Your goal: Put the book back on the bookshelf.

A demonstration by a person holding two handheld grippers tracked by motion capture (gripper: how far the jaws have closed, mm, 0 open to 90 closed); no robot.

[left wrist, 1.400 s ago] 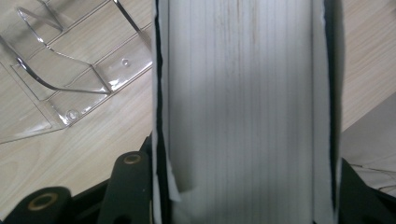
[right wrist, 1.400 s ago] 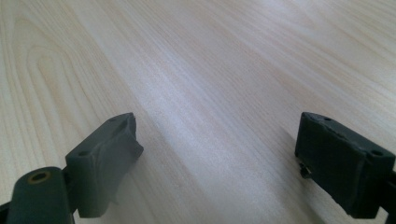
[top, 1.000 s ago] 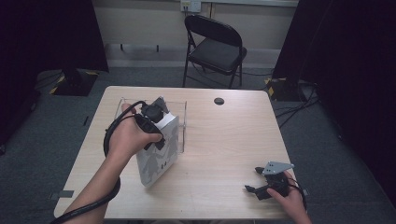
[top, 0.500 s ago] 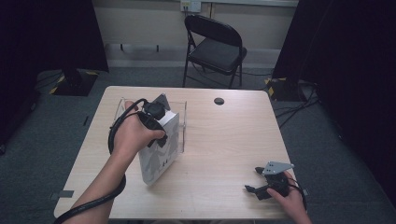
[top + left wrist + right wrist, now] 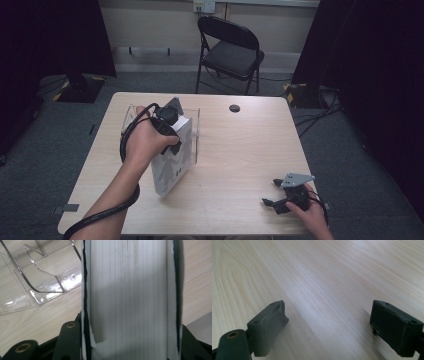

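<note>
Book carried a little further toward the clear stand

Across the earlier pictures and this one, the left hand (image 5: 145, 142) and its left gripper (image 5: 167, 120), clamped on the thick white book (image 5: 172, 160), have shifted slightly up the table toward the clear plastic stand (image 5: 195, 132). The book's lower end has come away from the table's near edge, and the book stands a little steeper beside the stand.
</note>
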